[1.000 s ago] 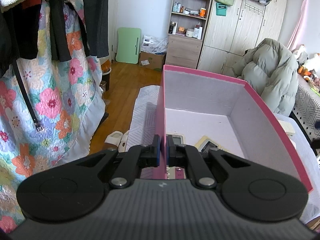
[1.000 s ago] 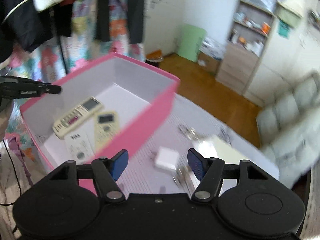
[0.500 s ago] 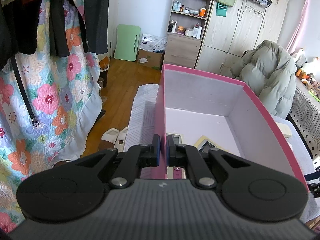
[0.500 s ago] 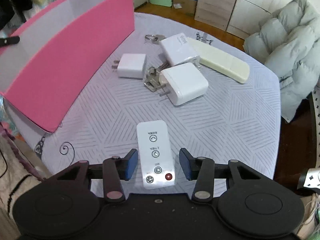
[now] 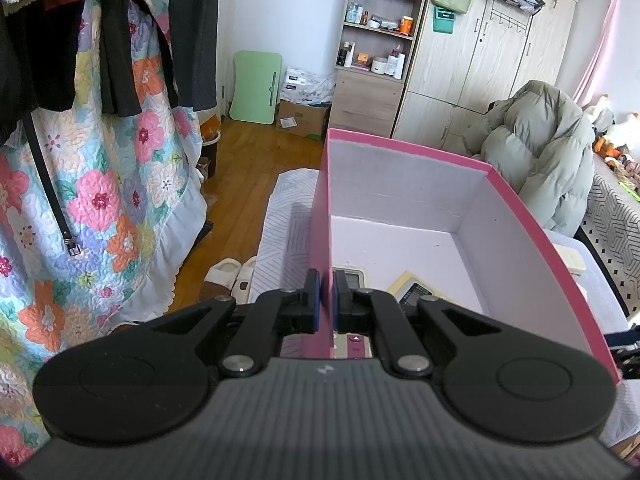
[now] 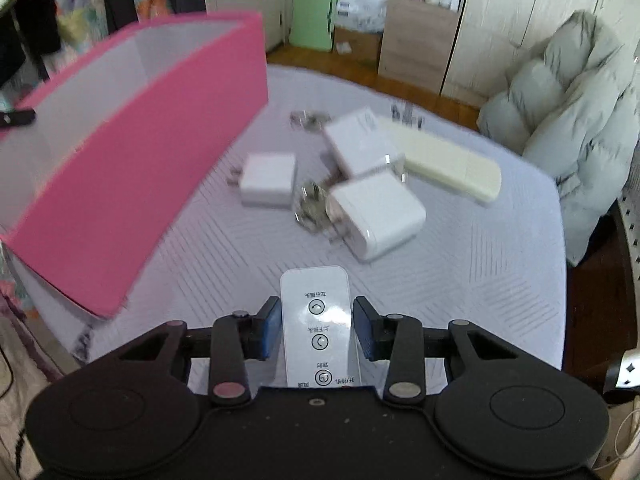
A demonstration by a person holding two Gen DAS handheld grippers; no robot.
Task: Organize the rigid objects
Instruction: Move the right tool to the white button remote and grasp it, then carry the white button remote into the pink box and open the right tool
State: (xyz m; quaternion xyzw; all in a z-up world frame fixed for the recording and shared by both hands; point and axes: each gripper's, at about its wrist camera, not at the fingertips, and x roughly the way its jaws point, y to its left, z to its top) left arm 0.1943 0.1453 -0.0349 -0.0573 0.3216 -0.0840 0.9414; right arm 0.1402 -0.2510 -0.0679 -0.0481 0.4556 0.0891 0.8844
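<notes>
Patterned tablecloth [image 6: 460, 264], white remote [image 6: 316, 320] between closing right fingers [image 6: 269, 332] — left fingers [image 5: 315, 305] clamp pink box [image 5: 320, 216].

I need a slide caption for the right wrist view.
Right gripper closing around a white remote beside the pink box.

Glossy white plastic on the slim remote [image 6: 316, 324]; the pink box [image 6: 132, 184] looks like matt card, the tablecloth [image 6: 480, 264] a ribbed weave, the floor [image 5: 248, 152] polished wood.
</notes>
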